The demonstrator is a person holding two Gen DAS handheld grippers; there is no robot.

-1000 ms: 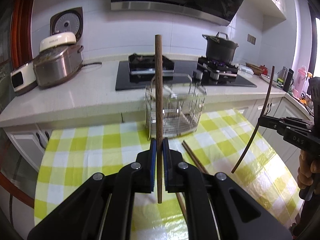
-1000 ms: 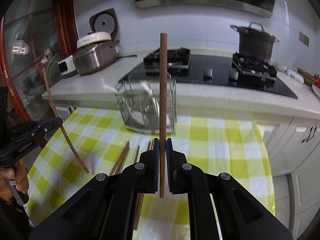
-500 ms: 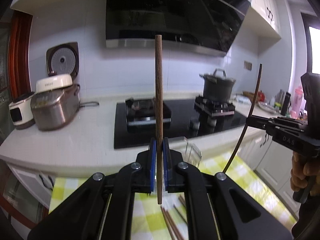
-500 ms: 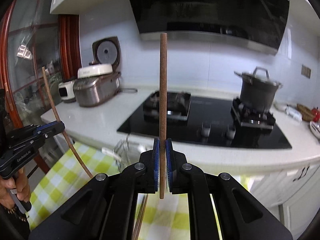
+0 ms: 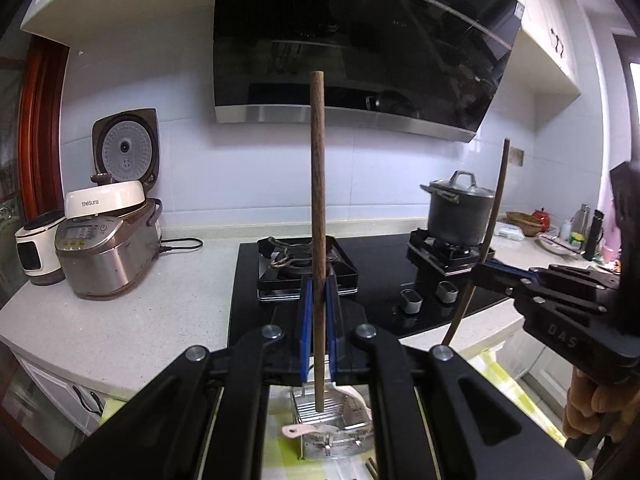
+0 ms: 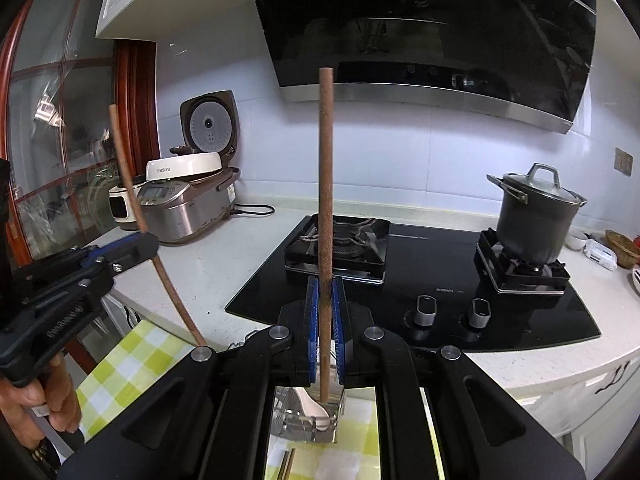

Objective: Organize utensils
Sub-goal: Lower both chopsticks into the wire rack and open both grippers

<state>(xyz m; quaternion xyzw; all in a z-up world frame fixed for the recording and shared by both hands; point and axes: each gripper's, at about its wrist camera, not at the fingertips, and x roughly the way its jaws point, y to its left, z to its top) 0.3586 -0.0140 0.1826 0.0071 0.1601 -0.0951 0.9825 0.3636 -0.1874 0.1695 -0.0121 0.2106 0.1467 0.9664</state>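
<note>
above the wire basket (image 5: 332, 428), where it was level a second ago, a chopstick (image 5: 318, 220) is clamped upright in the left gripper (image 5: 318, 320); the right gripper (image 6: 325, 320), likewise raised, is clenched on another chopstick (image 6: 325, 200).

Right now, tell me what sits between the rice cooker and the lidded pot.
The empty gas burner sits between the rice cooker and the pot, in both wrist views.

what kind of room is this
A home kitchen, almost certainly. A black gas hob is set into a pale countertop under a slanted range hood, a lidded pot stands on one burner, and a rice cooker stands open by the wall.
</note>
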